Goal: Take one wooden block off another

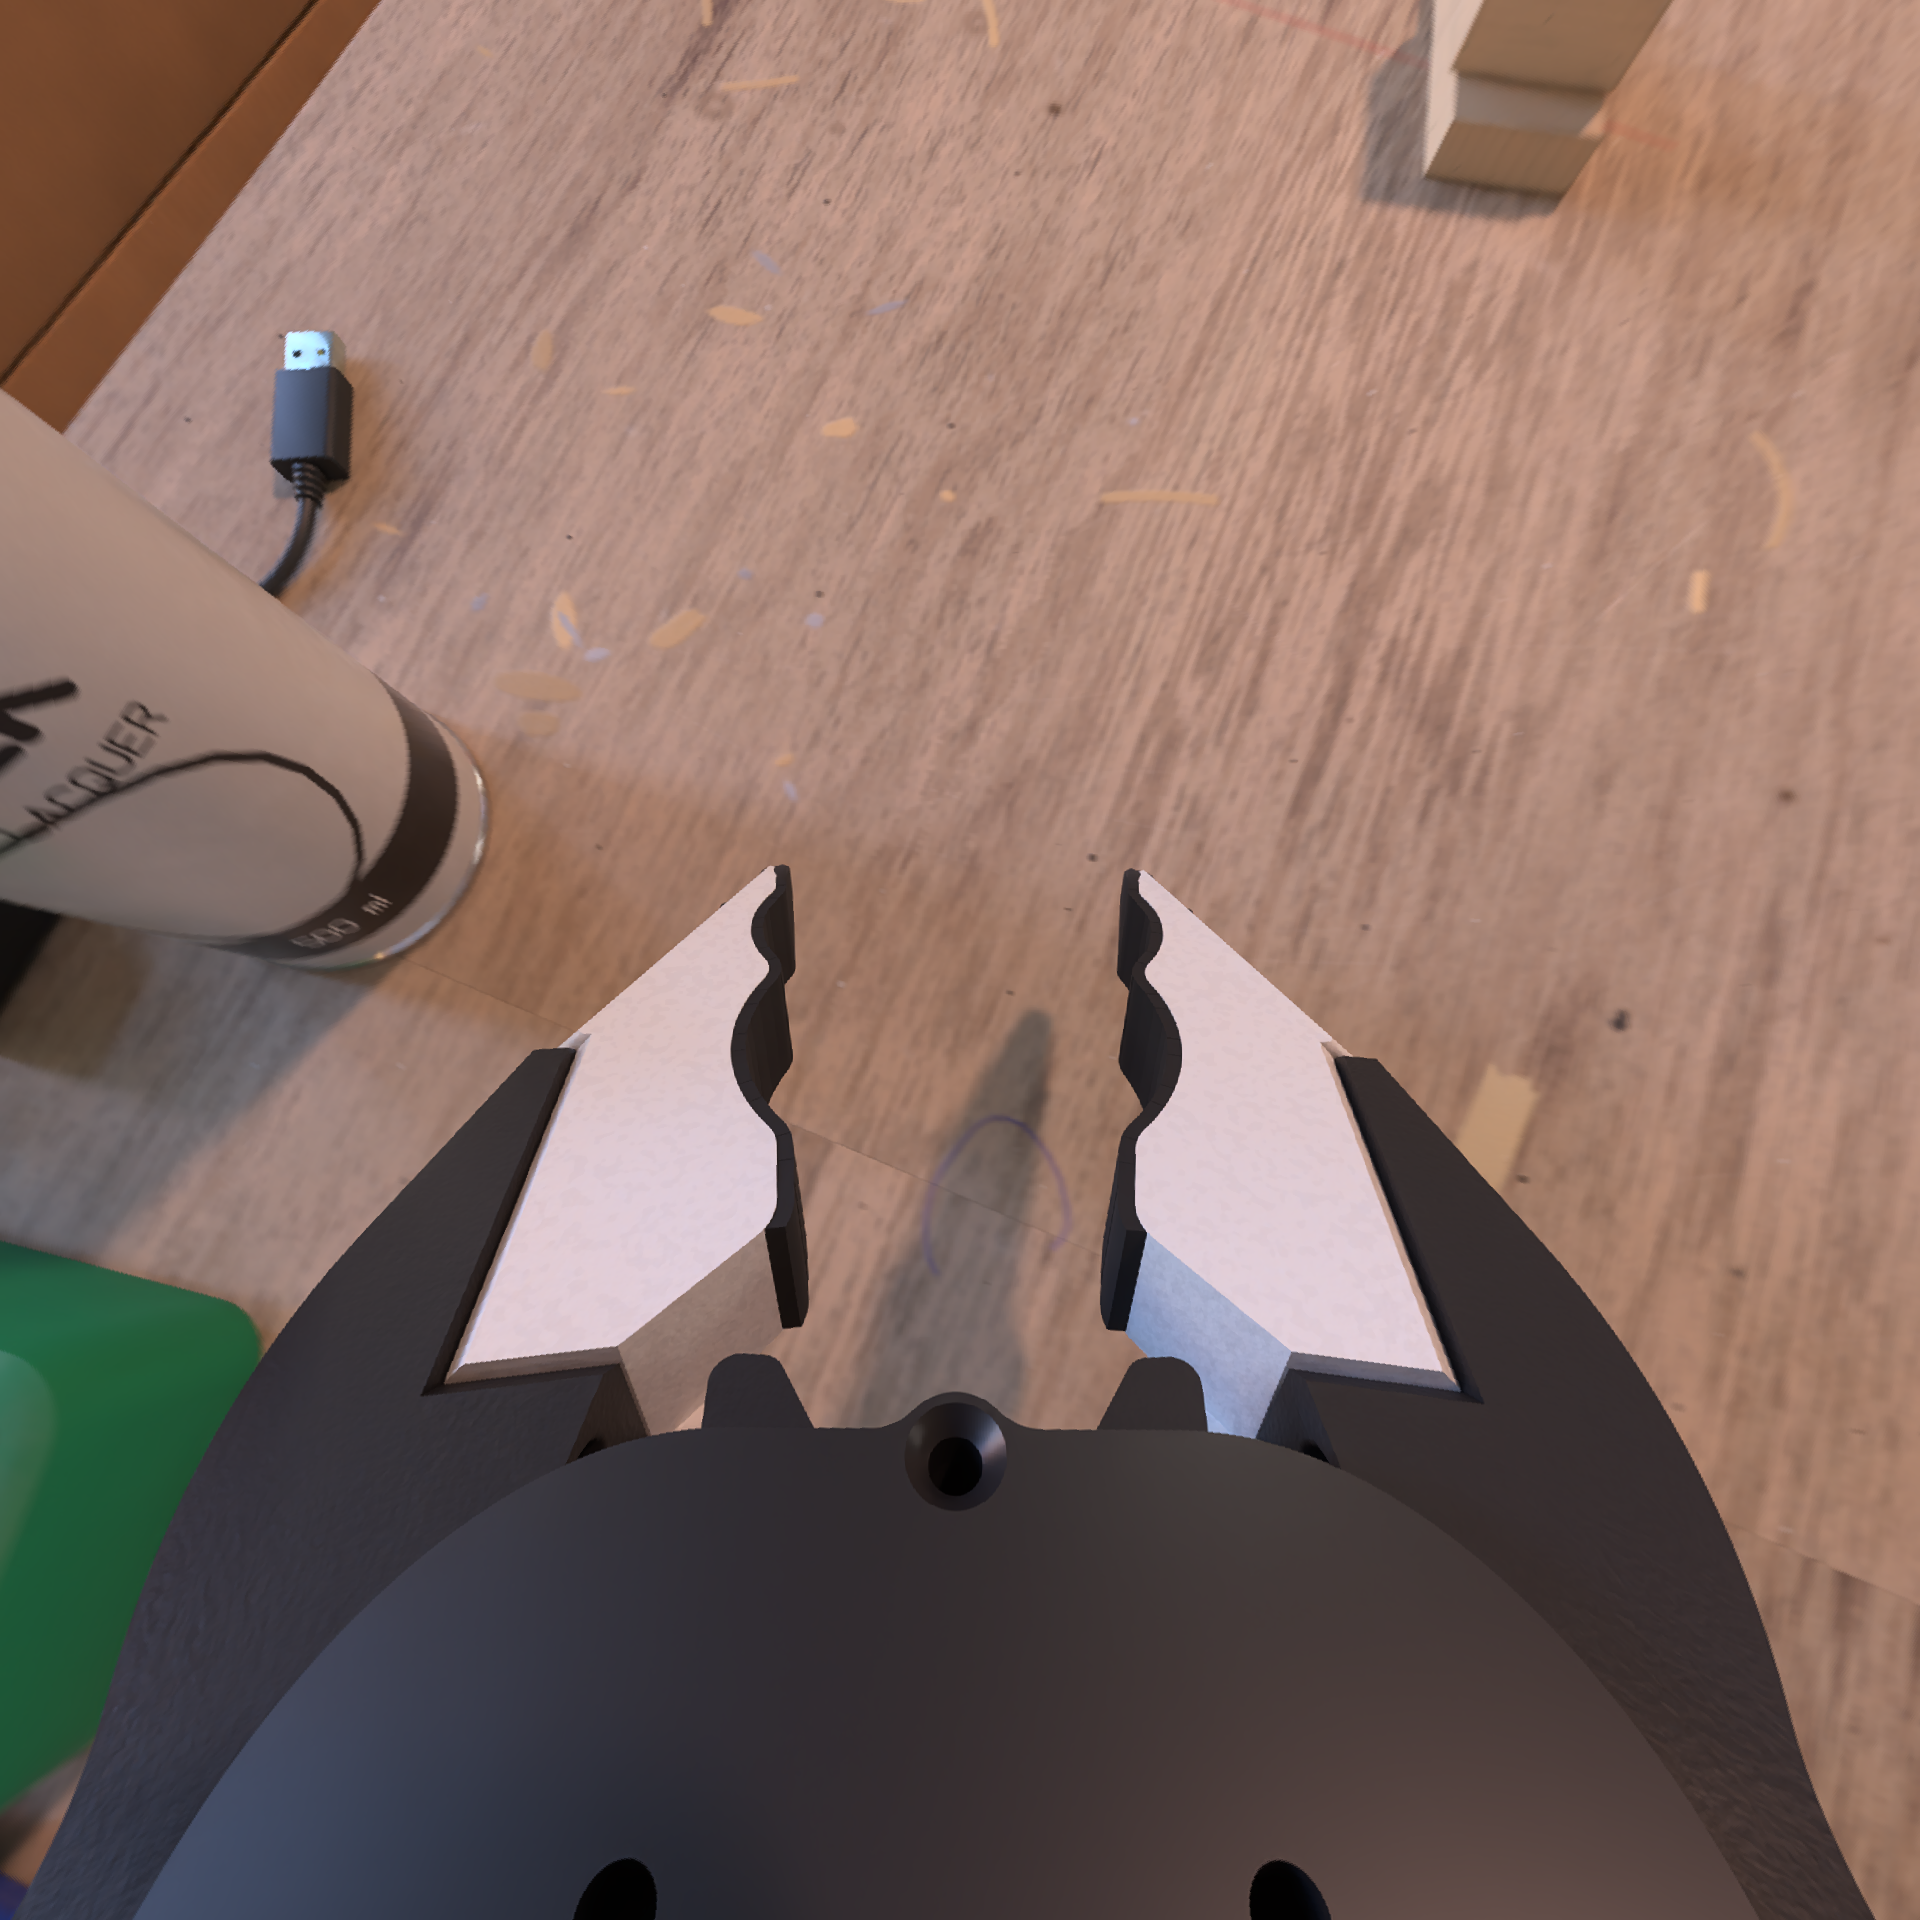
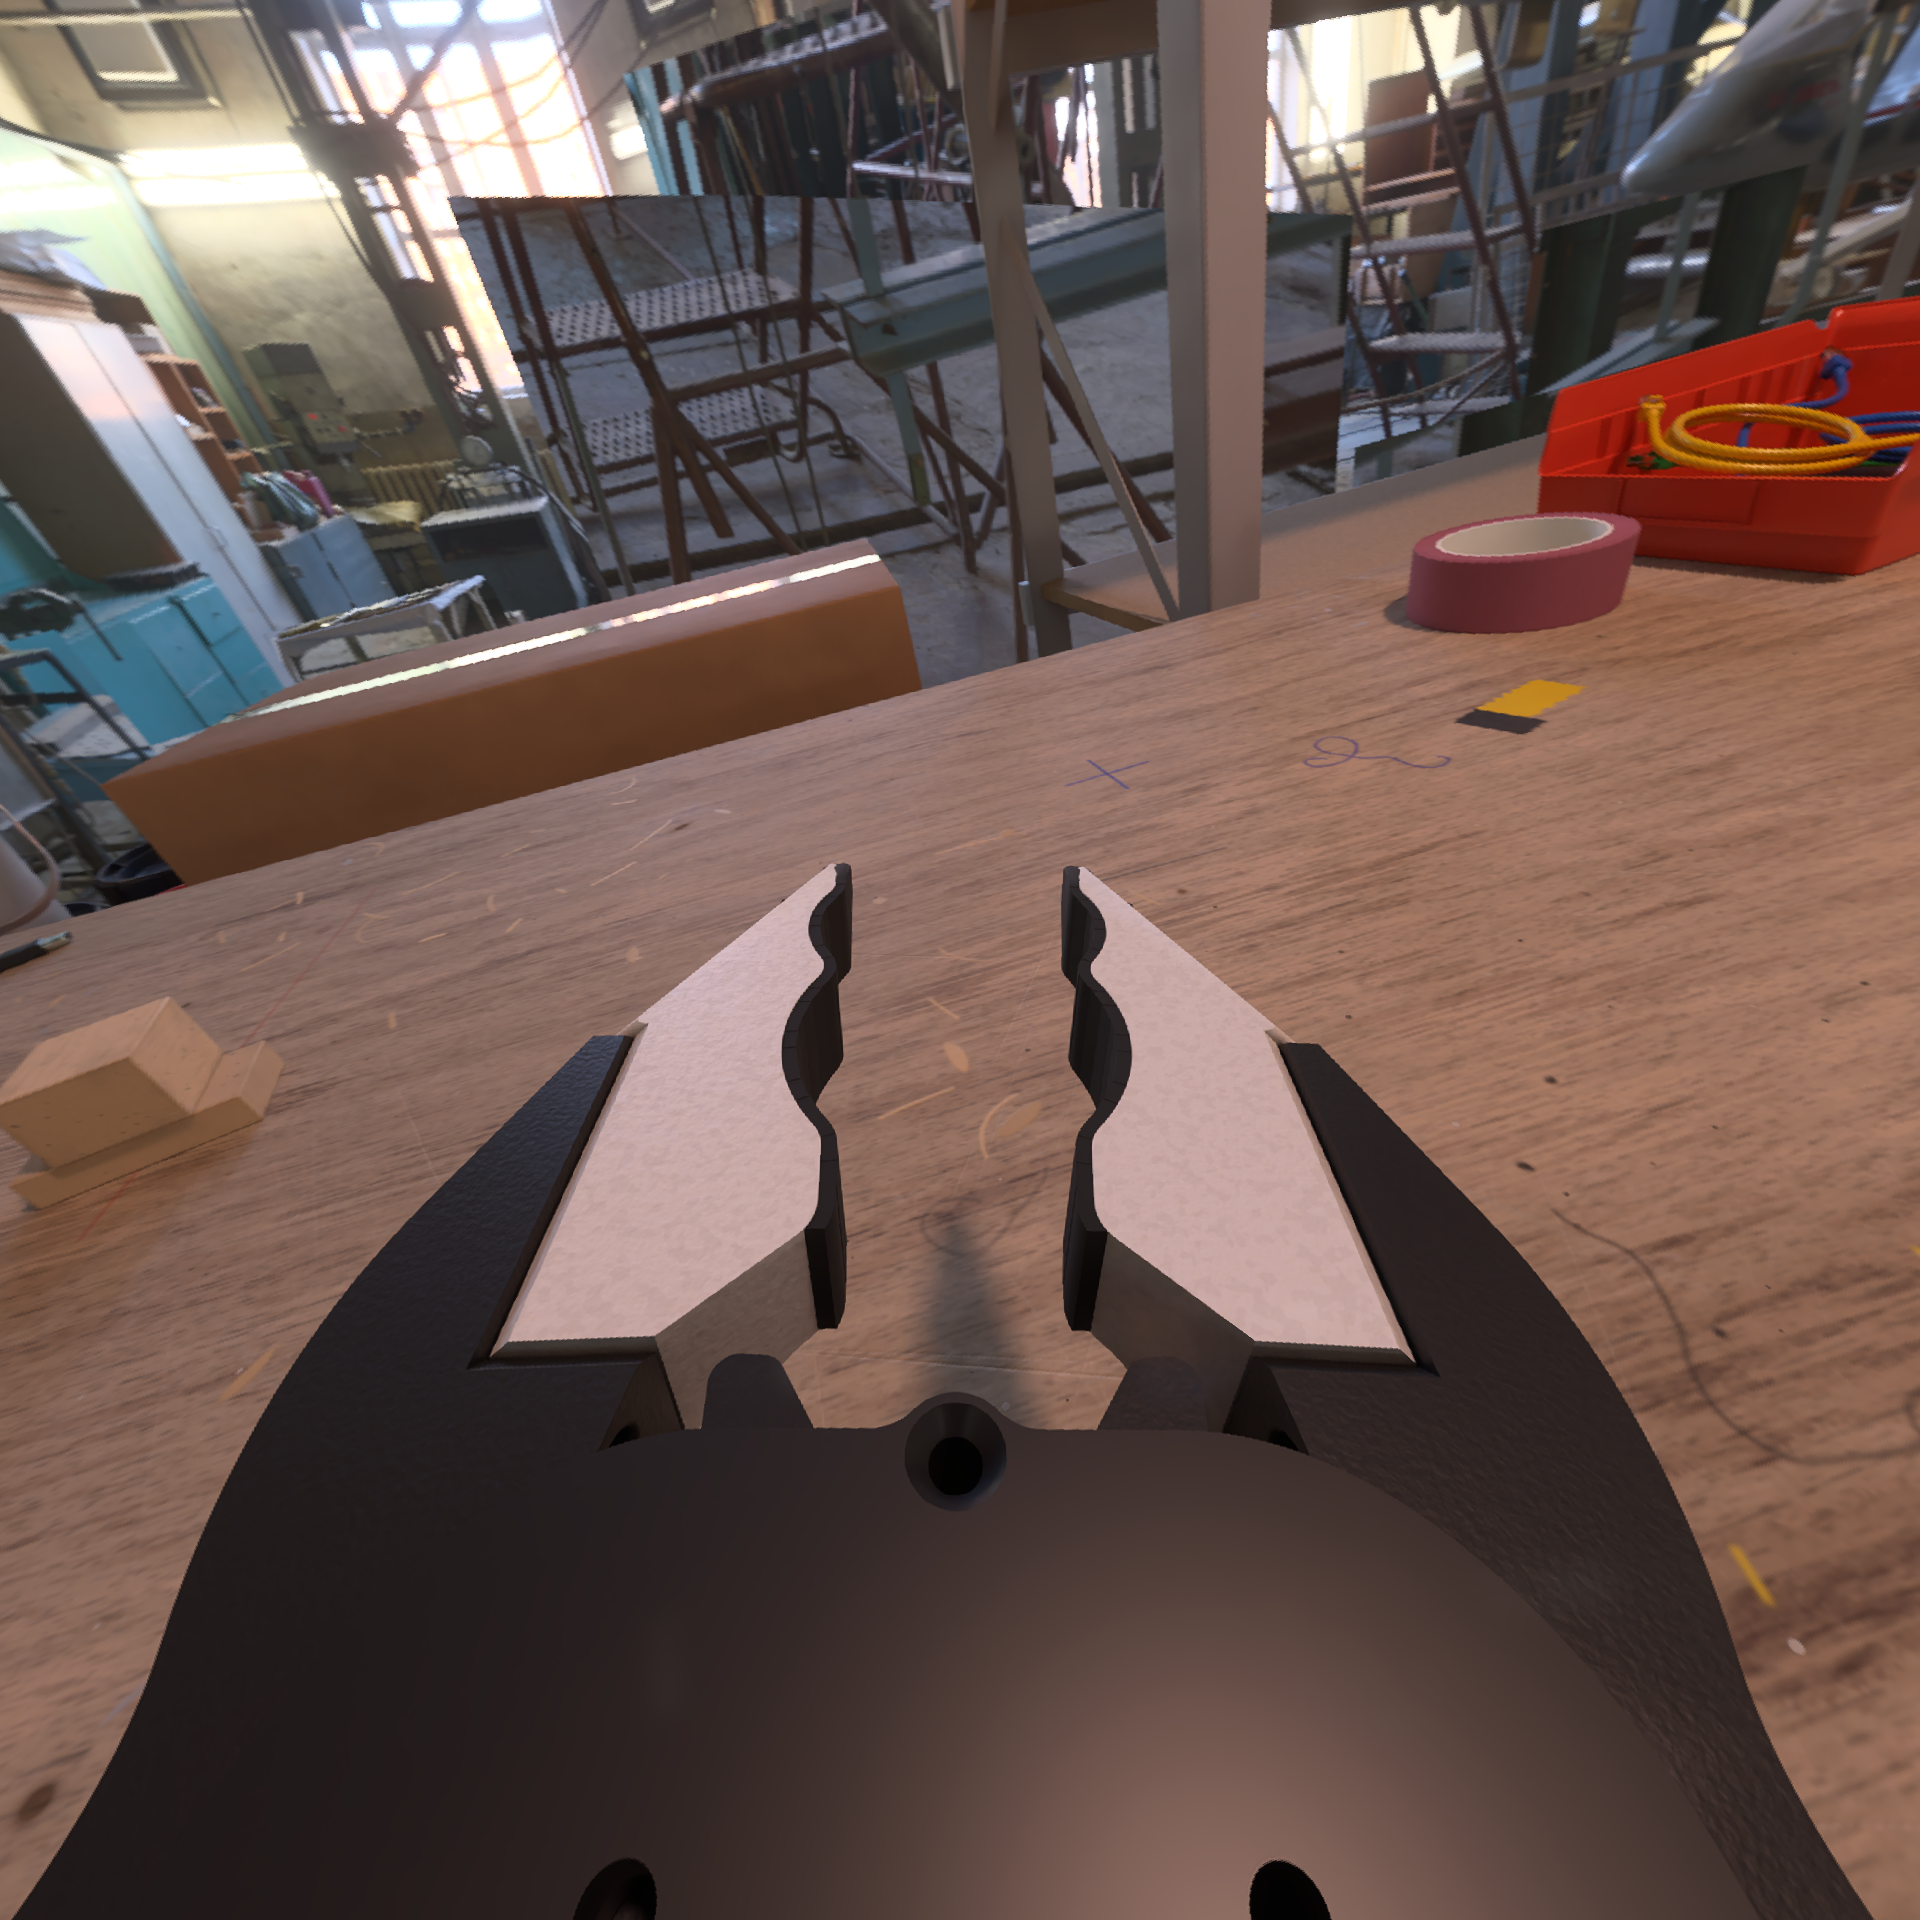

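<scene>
Two pale wooden blocks lie stacked on the wooden table. In the right wrist view the upper block (image 2: 99, 1081) rests on a flatter lower block (image 2: 156, 1148) at the far left. In the left wrist view the stack shows at the top right, upper block (image 1: 1527, 42) on lower block (image 1: 1507, 151), partly cut off by the frame edge. My left gripper (image 1: 954, 883) is open and empty above bare table, well short of the stack. My right gripper (image 2: 956, 883) is open and empty, to the right of the stack.
A white spray can (image 1: 208, 769) stands close to the left gripper's left, with a black USB cable (image 1: 309, 416) behind it and a green object (image 1: 94, 1486) at the lower left. A pink tape roll (image 2: 1517, 571) and a red bin (image 2: 1766, 468) of cords sit far right. An orange box (image 2: 520, 717) lies beyond the table edge.
</scene>
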Robot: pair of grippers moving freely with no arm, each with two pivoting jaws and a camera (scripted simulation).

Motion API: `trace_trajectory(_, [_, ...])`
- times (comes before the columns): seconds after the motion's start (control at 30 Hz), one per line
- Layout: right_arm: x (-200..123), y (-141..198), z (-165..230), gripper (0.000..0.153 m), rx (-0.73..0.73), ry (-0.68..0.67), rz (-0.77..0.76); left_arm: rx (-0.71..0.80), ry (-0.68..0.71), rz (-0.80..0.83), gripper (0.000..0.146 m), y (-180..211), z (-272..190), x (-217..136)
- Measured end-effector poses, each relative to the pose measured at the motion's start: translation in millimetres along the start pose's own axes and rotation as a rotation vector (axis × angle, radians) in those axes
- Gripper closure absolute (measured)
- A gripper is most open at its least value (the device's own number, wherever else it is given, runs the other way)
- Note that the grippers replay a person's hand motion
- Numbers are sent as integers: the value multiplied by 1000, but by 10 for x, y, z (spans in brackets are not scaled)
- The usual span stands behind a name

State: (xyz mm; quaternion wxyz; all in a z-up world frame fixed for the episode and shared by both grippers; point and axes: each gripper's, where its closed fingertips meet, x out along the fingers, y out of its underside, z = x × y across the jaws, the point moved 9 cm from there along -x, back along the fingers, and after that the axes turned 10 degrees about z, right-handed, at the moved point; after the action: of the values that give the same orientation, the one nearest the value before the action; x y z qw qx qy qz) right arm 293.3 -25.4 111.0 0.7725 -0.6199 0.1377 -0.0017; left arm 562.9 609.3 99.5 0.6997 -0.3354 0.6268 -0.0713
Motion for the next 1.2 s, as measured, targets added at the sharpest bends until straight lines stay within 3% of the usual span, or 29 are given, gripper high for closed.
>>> trace_trajectory(0.37, [192, 43, 132, 111, -137, 25, 151, 169, 89, -82, 83, -630, -140, 274])
trace_trajectory(0.6, [210, 49, 143, 113, -138, -9, 164, 144, 55, -98, 83, -878, -187, 411])
trace_trajectory(1.2, [207, 47, 123, 115, -115, -22, 158, 153, -6, -100, 83, -943, -220, 400])
